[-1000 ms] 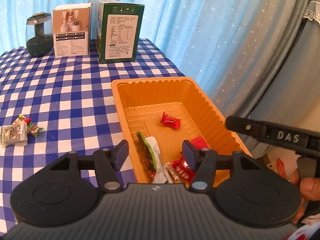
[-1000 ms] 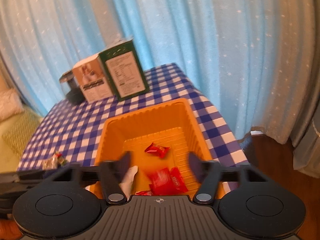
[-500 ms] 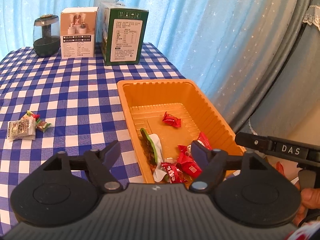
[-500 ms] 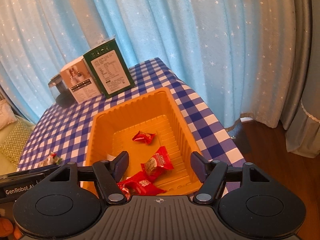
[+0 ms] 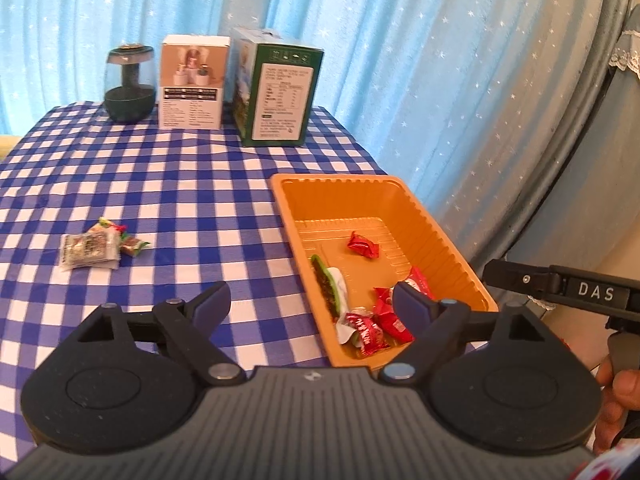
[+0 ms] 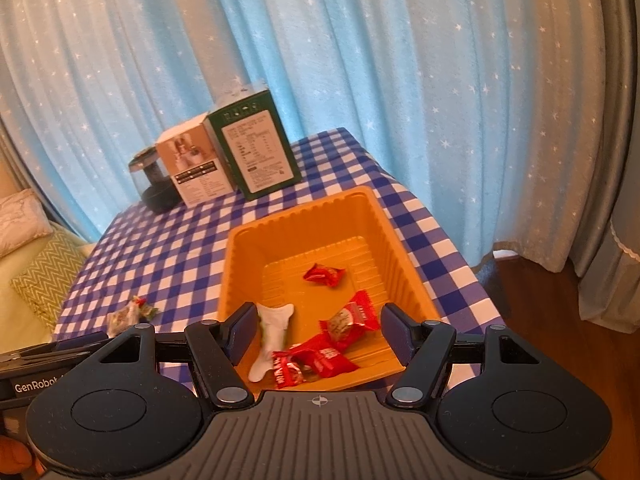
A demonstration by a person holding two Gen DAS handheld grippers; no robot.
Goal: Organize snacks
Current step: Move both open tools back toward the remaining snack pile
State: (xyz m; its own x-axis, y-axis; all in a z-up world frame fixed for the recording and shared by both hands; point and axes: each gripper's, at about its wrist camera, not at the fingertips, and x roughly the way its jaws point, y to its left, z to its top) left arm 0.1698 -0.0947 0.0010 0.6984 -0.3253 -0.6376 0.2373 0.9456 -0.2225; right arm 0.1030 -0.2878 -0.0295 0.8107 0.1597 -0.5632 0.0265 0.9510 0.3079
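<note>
An orange plastic tray (image 5: pixel 432 224) (image 6: pixel 248 264) sits near the table's right edge. It holds several red-wrapped snacks (image 5: pixel 363 245) (image 6: pixel 348 320) and a green-and-white packet (image 5: pixel 330 288) (image 6: pixel 274 334). Two loose snack packets (image 5: pixel 90 249) (image 6: pixel 130 314) lie on the checked cloth left of the tray. My left gripper (image 5: pixel 310 304) is open and empty, above the tray's near-left corner. My right gripper (image 6: pixel 320 330) is open and empty, above the tray's near end.
A blue-and-white checked cloth (image 5: pixel 180 200) covers the table. At the back stand a green box (image 5: pixel 276 94) (image 6: pixel 254 148), a white-and-pink box (image 5: pixel 192 84) (image 6: pixel 192 164) and a dark glass jar (image 5: pixel 129 84) (image 6: pixel 154 184). Blue starred curtains hang behind. A wooden floor (image 6: pixel 560 320) lies right of the table.
Both grippers have pulled back and risen from the tray. The left jaws have opened wider. More red snacks now show in the tray's near end.
</note>
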